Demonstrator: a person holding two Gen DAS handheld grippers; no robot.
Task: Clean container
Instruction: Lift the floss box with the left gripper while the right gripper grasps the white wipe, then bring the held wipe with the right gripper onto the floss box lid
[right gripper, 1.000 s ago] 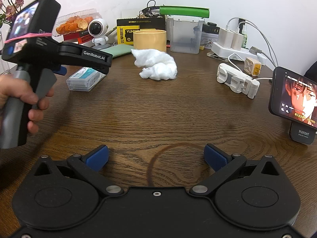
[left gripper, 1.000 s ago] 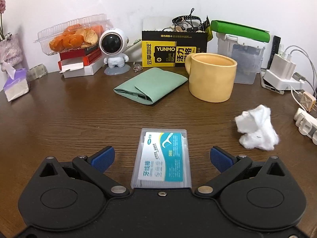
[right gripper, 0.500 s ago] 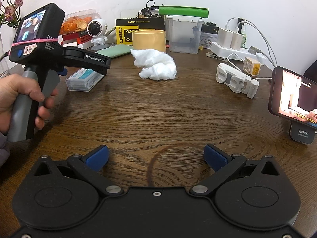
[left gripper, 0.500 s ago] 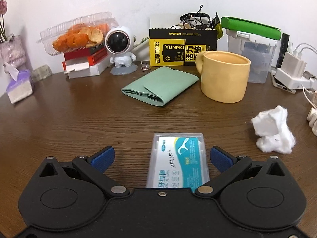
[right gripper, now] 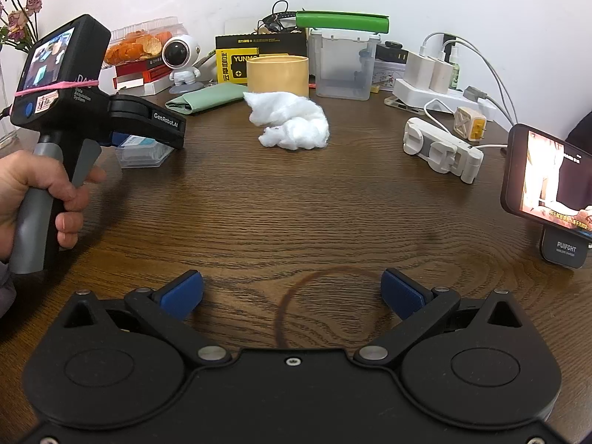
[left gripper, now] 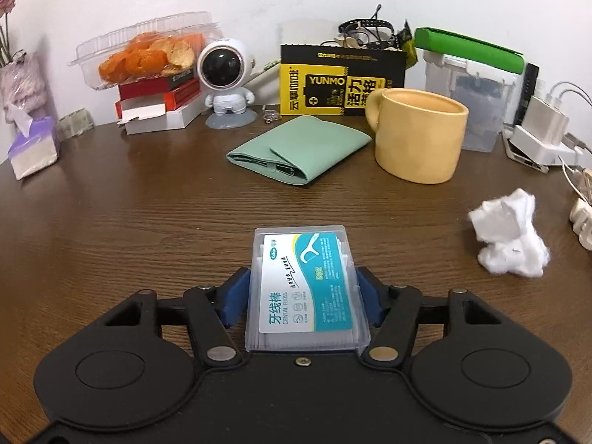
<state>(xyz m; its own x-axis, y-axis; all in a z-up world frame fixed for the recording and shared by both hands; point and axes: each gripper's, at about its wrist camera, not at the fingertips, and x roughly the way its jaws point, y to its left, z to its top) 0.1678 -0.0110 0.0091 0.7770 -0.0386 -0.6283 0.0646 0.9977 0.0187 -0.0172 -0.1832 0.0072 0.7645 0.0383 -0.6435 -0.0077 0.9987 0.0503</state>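
A clear plastic dental floss box [left gripper: 305,285] with a teal and white label lies on the brown table. My left gripper [left gripper: 303,296] is shut on it, blue pads against both long sides. The right wrist view shows the box [right gripper: 142,151] under the left gripper body [right gripper: 148,122]. A crumpled white tissue wad [left gripper: 508,238] lies to the right; it also shows in the right wrist view [right gripper: 290,125]. My right gripper [right gripper: 292,292] is open and empty above the table, over a dark ring stain [right gripper: 325,307].
A yellow mug [left gripper: 418,135], green pouch [left gripper: 299,148], clear bin with green lid [left gripper: 477,111] and YUNMO box [left gripper: 342,81] stand behind. An astronaut figure [left gripper: 225,85] and snack tray [left gripper: 148,51] are back left. Chargers [right gripper: 440,150] and a phone on a stand [right gripper: 551,181] sit right.
My left gripper has moved forward around the floss box and closed its fingers onto both sides. The right gripper has stayed open and still.
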